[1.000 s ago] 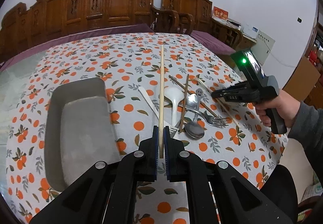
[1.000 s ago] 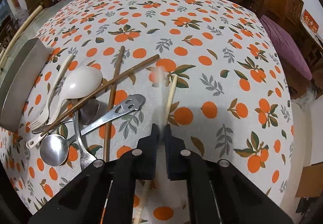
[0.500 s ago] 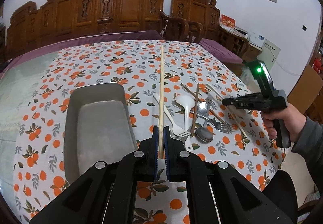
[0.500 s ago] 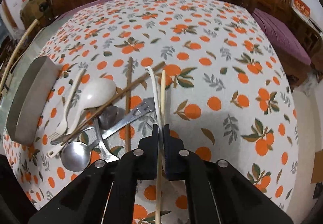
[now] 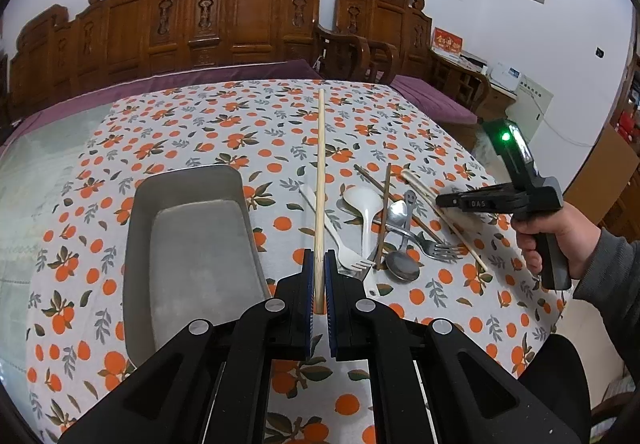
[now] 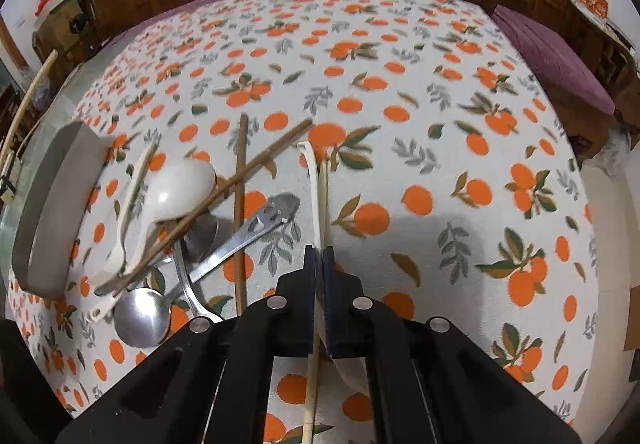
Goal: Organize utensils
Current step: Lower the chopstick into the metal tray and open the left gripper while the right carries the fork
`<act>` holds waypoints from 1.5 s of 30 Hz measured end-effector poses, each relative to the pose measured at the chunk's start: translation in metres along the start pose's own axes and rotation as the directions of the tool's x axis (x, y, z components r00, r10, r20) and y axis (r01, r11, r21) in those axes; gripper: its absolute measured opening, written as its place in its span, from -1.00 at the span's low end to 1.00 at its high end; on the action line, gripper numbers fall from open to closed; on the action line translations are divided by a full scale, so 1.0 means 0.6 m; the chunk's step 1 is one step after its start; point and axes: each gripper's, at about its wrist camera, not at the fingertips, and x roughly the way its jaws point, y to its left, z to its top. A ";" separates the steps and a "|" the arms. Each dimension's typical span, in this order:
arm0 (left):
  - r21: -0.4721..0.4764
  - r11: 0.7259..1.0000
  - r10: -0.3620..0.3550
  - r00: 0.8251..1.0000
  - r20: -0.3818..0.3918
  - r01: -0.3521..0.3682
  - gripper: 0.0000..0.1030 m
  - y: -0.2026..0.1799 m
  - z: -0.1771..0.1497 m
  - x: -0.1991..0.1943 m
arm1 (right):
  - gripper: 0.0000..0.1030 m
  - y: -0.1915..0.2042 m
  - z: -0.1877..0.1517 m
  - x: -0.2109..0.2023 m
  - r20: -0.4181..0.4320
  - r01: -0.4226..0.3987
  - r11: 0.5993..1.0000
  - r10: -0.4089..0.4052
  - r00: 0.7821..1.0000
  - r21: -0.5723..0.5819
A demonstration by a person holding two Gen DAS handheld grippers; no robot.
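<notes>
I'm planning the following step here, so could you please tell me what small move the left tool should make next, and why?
Probably swing the left tool sideways over the grey tray and lower it. It is shut on a pale chopstick held above the tablecloth, and the tray right beside it holds nothing yet. The right tool is shut on another pale chopstick by the utensil pile.

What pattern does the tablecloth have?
Oranges with green leaves on white tablecloth; clearest in the right wrist view.

Left gripper (image 5: 319, 272) jaws clamped on pale chopstick (image 5: 319, 179); grey tray (image 5: 188, 244) left of jaws, utensil pile (image 5: 392, 228) right.
</notes>
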 end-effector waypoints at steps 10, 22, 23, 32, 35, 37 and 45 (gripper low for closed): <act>-0.004 0.997 0.074 0.997 0.030 -0.074 -0.92 0.023 0.002 -0.035 | -0.91 0.044 0.017 -0.067 0.084 -0.031 0.999 0.033 0.996 -0.023; -0.101 0.985 0.136 0.989 -0.058 -0.142 -0.92 0.110 -0.025 -0.043 | -0.91 0.225 0.017 -0.120 0.144 -0.193 0.972 0.212 0.967 -0.138; -0.105 0.983 0.142 0.987 -0.069 -0.149 -0.92 0.115 -0.028 -0.038 | -0.91 0.238 0.017 -0.121 0.144 -0.203 0.969 0.223 0.964 -0.144; -0.117 0.978 0.151 0.974 -0.171 -0.172 -0.92 0.145 -0.049 0.011 | -0.91 0.337 0.012 -0.114 0.124 -0.297 0.941 0.318 0.940 -0.160; -0.120 0.976 0.155 0.968 -0.196 -0.180 -0.92 0.151 -0.052 0.023 | -0.91 0.359 0.013 -0.109 0.116 -0.315 0.935 0.335 0.935 -0.160; -0.137 0.976 0.141 0.968 -0.206 -0.171 -0.92 0.159 -0.053 0.030 | -0.91 0.369 0.015 -0.105 0.113 -0.324 0.933 0.343 0.933 -0.156; -0.139 0.976 0.141 0.971 -0.191 -0.169 -0.73 0.162 -0.040 0.025 | -0.91 0.396 0.027 -0.095 0.116 -0.350 0.927 0.366 0.923 -0.138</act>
